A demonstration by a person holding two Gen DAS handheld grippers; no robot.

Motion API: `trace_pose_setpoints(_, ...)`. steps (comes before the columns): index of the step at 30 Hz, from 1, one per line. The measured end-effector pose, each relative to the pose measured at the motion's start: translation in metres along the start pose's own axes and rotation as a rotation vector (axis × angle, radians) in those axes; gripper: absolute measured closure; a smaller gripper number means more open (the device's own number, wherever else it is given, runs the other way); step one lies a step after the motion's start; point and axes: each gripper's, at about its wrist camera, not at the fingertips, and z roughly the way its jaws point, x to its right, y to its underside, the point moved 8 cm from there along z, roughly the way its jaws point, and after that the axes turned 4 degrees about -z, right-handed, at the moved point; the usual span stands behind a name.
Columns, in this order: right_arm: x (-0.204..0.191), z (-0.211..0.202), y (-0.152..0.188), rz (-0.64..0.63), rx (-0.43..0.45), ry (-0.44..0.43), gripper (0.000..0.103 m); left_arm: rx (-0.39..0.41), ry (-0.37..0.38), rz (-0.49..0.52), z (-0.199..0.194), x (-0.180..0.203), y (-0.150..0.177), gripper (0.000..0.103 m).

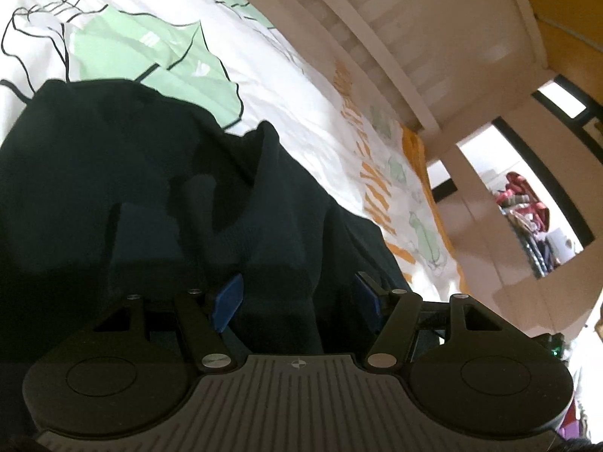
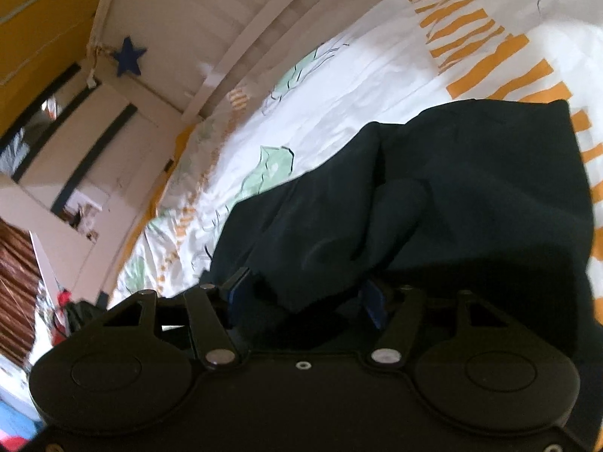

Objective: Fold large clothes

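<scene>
A large dark garment (image 1: 143,173) lies bunched on a bed with a white printed duvet (image 1: 301,86). My left gripper (image 1: 297,293) is low over it; a ridge of the dark cloth runs between the blue pads (image 1: 228,299), which stand well apart. In the right wrist view the same garment (image 2: 471,188) lies in thick folds on the duvet (image 2: 339,105). My right gripper (image 2: 305,295) also has a fold of cloth bunched between its blue pads (image 2: 237,293), and these too stand apart. Fingertips of both are partly buried in cloth.
A white slatted bed rail (image 1: 395,37) runs along the far side of the bed, also in the right wrist view (image 2: 233,34) with a blue star (image 2: 128,58) on it. A white wardrobe (image 1: 527,173) and yellow wall (image 2: 37,11) stand beyond.
</scene>
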Motion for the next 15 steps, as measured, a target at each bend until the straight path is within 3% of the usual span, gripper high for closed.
trace_pose_setpoints(5, 0.008, -0.001, -0.003, 0.043, 0.011, 0.025, 0.029, 0.012, 0.003, -0.028, 0.004, -0.001, -0.004, 0.04)
trace_pose_setpoints(10, 0.017, 0.001, -0.009, 0.083, 0.017, 0.037, 0.029, 0.015, -0.002, -0.022, 0.007, 0.0, -0.006, 0.039)
trace_pose_setpoints(12, 0.015, 0.005, -0.009, 0.05, 0.011, 0.046, 0.029, 0.029, 0.004, -0.014, 0.008, 0.0, -0.008, 0.041)
trace_pose_setpoints(15, 0.009, 0.007, -0.005, -0.057, 0.005, 0.099, 0.038, 0.034, -0.001, -0.003, 0.011, -0.001, -0.008, 0.045)
